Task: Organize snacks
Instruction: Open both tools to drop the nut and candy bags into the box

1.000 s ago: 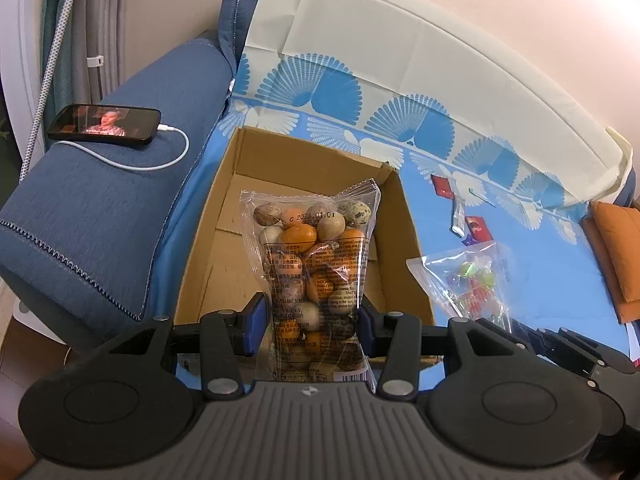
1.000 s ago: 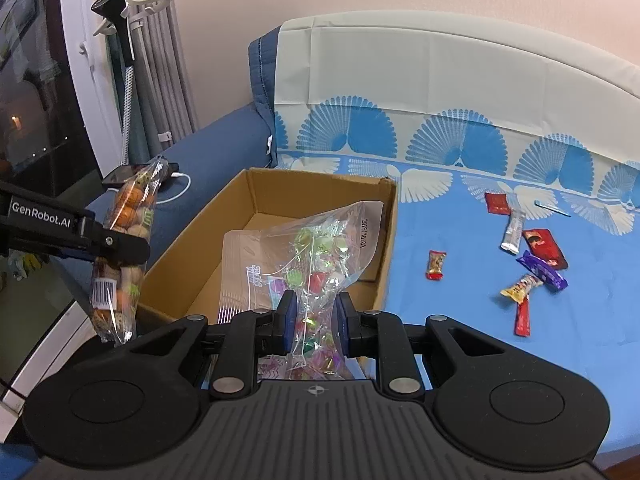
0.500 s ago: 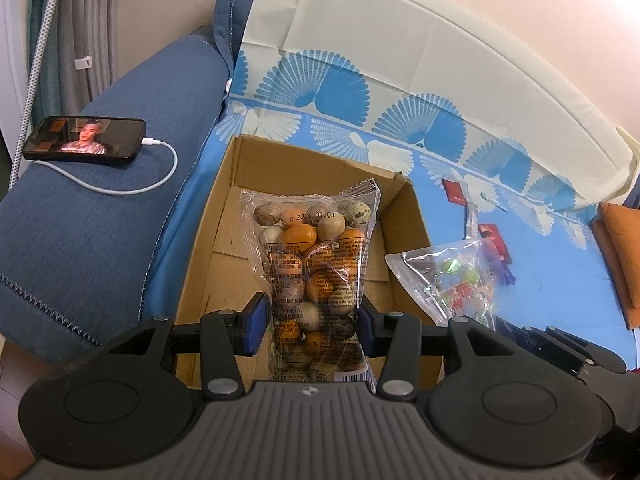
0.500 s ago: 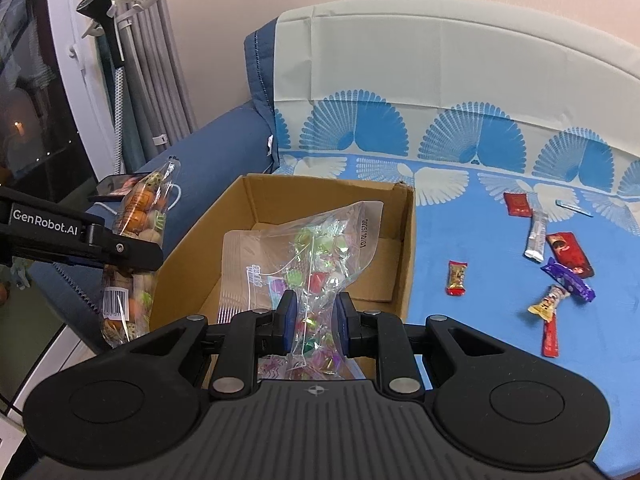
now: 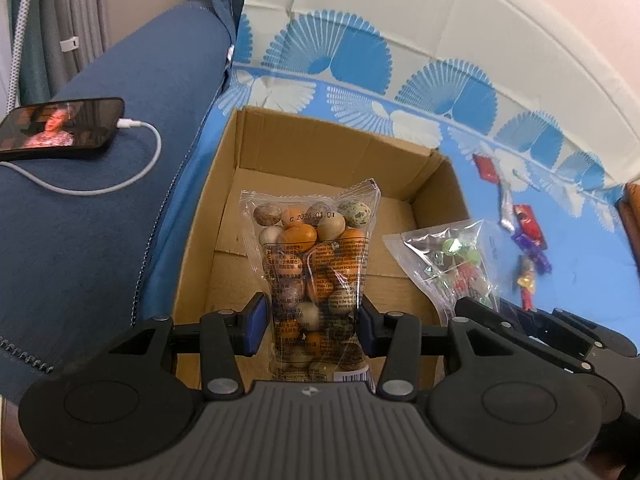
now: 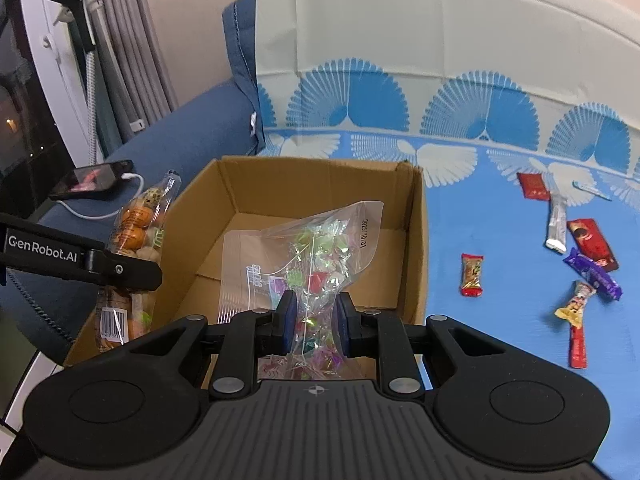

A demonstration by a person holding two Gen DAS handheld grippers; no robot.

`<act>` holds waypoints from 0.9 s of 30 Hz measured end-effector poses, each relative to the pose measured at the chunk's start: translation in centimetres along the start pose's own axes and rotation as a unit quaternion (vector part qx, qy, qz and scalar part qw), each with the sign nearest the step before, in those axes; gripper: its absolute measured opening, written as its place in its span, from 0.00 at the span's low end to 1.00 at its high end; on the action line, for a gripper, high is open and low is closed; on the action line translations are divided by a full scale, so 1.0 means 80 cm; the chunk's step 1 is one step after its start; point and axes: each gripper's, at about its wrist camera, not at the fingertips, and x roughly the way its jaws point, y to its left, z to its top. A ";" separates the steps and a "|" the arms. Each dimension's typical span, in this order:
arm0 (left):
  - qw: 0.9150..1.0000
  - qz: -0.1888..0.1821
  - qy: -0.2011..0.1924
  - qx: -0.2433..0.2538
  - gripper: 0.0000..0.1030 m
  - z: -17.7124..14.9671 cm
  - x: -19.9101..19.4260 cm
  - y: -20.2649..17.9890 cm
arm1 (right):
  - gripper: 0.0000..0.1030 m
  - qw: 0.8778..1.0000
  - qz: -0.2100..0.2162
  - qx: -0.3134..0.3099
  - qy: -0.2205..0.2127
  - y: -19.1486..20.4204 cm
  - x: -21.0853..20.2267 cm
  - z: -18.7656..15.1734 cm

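1. Two grippers, each clamped on one clear plastic bag.
2. The left gripper (image 5: 311,330) pinches a bag of egg-shaped candies (image 5: 314,268), upright between its jaws.
3. The right gripper (image 6: 313,322) squeezes a crinkly bag of wrapped sweets (image 6: 316,264).
4. One open cardboard box (image 6: 414,248) lies just beyond both jaws.
5. About seven loose snack packets (image 6: 472,274) lie right of the box on a blue patterned sheet (image 6: 480,208).

Loose snacks (image 6: 592,272) lie right of the box (image 6: 412,240); phone (image 6: 94,180) left.

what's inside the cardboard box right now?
Box floor shows only bare cardboard flaps. Both bags, nut bag and candy bag, hang above it in grippers and hide the near floor.
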 end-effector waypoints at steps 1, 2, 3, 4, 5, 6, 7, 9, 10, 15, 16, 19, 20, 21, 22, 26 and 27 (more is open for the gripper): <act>1.000 0.001 0.004 0.001 0.49 0.001 0.006 0.000 | 0.23 1.000 0.000 0.001 0.003 -0.001 0.006 0.001; 1.000 0.002 0.009 0.002 0.49 0.002 0.013 0.000 | 0.23 1.000 -0.001 0.001 0.006 -0.001 0.011 0.001; 1.000 0.004 0.014 0.004 0.49 0.003 0.021 0.000 | 0.23 1.000 -0.002 0.001 0.009 -0.003 0.016 0.001; 1.000 0.006 0.018 0.006 0.49 0.003 0.027 0.000 | 0.23 1.000 -0.003 0.003 0.011 -0.004 0.020 0.001; 1.000 0.008 0.021 0.008 0.49 0.003 0.032 -0.001 | 0.23 1.000 -0.003 0.005 0.014 -0.005 0.025 0.002; 1.000 0.010 0.024 0.008 0.49 0.004 0.037 -0.001 | 0.23 1.000 -0.004 0.006 0.016 -0.006 0.029 0.002; 1.000 0.011 0.027 0.009 0.49 0.004 0.042 -0.001 | 0.23 1.000 -0.005 0.008 0.018 -0.007 0.033 0.002; 0.999 0.014 0.033 0.010 0.49 0.005 0.051 0.001 | 0.23 1.000 -0.006 0.010 0.022 -0.009 0.039 0.003; 0.999 0.016 0.035 0.010 0.49 0.006 0.054 0.002 | 0.23 1.000 -0.007 0.011 0.023 -0.010 0.042 0.004; 0.998 0.026 0.058 0.010 0.77 0.012 0.074 0.006 | 0.24 0.999 -0.006 0.023 0.026 -0.014 0.054 0.008; 0.998 0.028 0.062 0.009 0.89 0.013 0.078 0.008 | 0.29 0.999 -0.006 0.027 0.026 -0.016 0.056 0.009; 0.998 0.039 0.051 -0.001 1.00 0.015 0.073 0.010 | 0.74 0.999 -0.022 0.039 0.024 -0.020 0.056 0.015; 0.998 0.040 0.051 0.001 1.00 0.015 0.069 0.010 | 0.80 0.999 -0.029 0.043 0.016 -0.022 0.050 0.016; 0.998 0.041 0.053 0.004 1.00 0.015 0.066 0.009 | 0.84 0.998 -0.034 0.043 0.008 -0.023 0.044 0.017; 0.998 0.045 0.054 0.004 1.00 0.015 0.062 0.007 | 0.85 0.998 -0.038 0.040 0.003 -0.024 0.038 0.018; 0.997 0.048 0.061 0.015 1.00 0.014 0.029 -0.003 | 0.87 0.998 -0.046 0.044 -0.003 -0.028 0.000 0.013; 0.997 0.047 0.061 0.020 1.00 0.014 0.018 -0.007 | 0.87 0.998 -0.047 0.049 -0.005 -0.030 -0.011 0.011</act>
